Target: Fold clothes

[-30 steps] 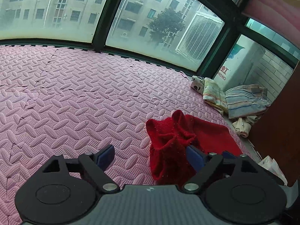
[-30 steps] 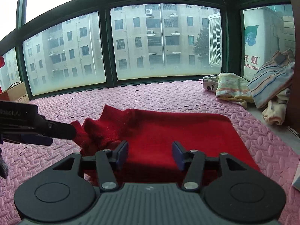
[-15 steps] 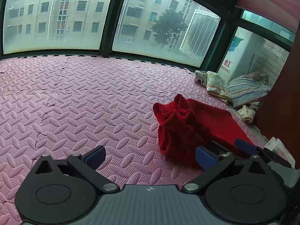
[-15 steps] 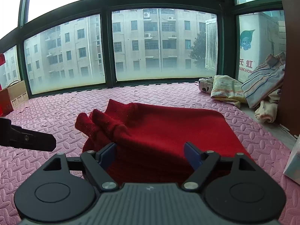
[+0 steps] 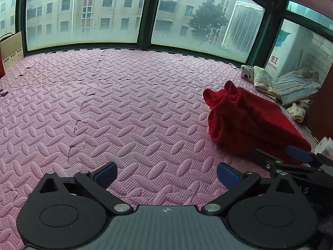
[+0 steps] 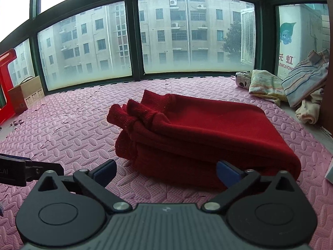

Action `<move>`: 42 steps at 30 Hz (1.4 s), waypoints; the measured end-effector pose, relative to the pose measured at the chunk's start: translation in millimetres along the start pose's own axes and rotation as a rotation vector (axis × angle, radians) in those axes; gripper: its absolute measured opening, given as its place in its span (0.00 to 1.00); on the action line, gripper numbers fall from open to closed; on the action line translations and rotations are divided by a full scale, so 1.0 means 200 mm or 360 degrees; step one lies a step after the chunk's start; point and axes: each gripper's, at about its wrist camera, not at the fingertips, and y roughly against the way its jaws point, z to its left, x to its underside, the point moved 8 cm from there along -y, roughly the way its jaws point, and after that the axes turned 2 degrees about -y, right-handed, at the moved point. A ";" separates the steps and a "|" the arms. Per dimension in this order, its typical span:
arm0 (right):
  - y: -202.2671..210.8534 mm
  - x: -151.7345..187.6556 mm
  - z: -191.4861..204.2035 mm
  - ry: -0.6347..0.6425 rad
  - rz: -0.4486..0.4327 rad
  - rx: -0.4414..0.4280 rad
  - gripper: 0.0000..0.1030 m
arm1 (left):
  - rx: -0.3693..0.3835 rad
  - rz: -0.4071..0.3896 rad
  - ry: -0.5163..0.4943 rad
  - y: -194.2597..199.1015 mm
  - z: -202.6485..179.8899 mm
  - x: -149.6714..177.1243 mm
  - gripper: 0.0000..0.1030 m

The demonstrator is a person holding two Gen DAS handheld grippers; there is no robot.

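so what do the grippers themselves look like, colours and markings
Both match: the left gripper and right gripper have black linkage arms with silver pivot screws, round black side housings, a grey ribbed centre body with a small logo, and blue fingertip pads.

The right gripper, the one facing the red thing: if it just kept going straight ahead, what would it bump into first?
Most likely the folded red sweater. The right gripper is open, and the sweater lies on the pink mat just ahead; depth is hard to judge.

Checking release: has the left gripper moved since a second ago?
Yes. The left gripper has drawn back and left from the red sweater, which lies where it was near the striped clothes pile.
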 end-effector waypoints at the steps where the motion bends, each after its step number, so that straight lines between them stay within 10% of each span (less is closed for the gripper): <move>1: 0.00 0.00 0.01 -0.0001 0.0008 -0.0002 1.00 | -0.0016 0.0003 -0.0019 0.00 0.00 0.01 1.00; 42: -0.16 0.09 0.02 0.0013 0.0253 0.0187 1.00 | -0.0069 0.0052 -0.0156 -0.01 -0.02 0.08 1.00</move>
